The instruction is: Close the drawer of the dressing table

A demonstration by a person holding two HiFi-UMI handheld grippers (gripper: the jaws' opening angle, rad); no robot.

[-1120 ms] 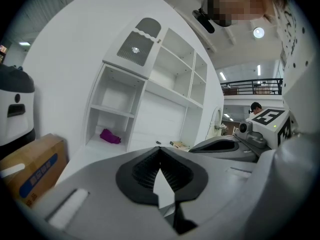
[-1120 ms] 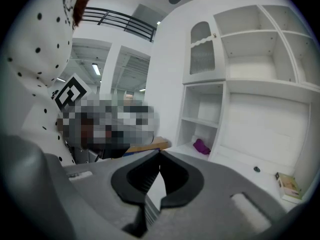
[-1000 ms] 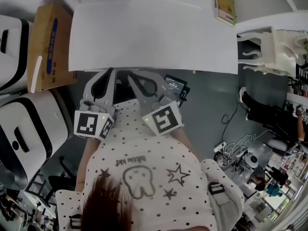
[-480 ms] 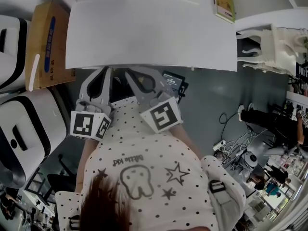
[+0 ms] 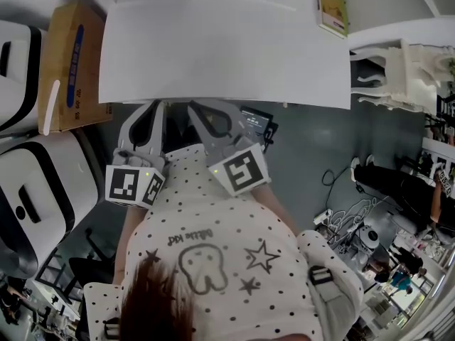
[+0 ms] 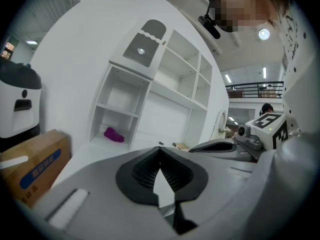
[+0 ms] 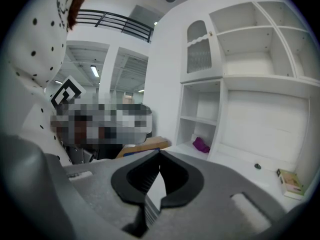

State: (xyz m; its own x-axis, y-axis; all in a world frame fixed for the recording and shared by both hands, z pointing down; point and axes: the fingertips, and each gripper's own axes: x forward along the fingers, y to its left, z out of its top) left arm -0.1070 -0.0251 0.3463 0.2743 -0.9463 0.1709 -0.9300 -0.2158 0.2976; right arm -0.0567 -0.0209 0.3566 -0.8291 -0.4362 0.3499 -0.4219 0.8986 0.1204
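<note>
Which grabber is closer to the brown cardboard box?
Left. In the head view the left gripper sits just right of the cardboard box; the right gripper is farther right, beyond the left one.

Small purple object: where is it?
In the left gripper view, the small purple object lies in the bottom left cubby of the white dressing table, right of the brown cardboard box.
</note>
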